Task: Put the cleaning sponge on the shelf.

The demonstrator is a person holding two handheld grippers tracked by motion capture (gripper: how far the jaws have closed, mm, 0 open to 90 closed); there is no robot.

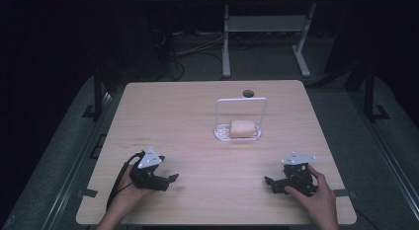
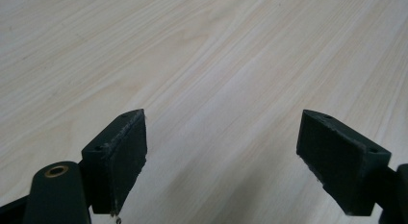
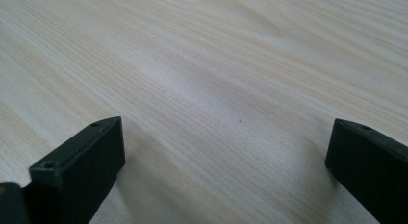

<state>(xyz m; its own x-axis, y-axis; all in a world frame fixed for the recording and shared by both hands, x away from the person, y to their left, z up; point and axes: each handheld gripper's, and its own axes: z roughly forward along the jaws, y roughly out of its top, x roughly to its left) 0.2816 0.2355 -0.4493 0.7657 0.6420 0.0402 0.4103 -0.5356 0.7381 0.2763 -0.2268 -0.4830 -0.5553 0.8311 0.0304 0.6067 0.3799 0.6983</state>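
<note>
Pale wood table (image 1: 197,121), left gripper (image 1: 170,179) near its front left, jaws wide apart and empty, right gripper (image 1: 269,183) near its front right, likewise spread and empty, tan roll (image 1: 242,129) lying in white wire rack (image 1: 241,116) toward the far centre, well apart from both

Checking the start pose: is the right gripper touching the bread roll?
Apart. High view shows bare table between the right gripper and the roll in its white rack.

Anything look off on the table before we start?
Nothing stands out. The bread roll lies in the white wire rack, upright mid-table. Both grippers, left and right, rest open on the wooden table; no spills or damage visible.
</note>
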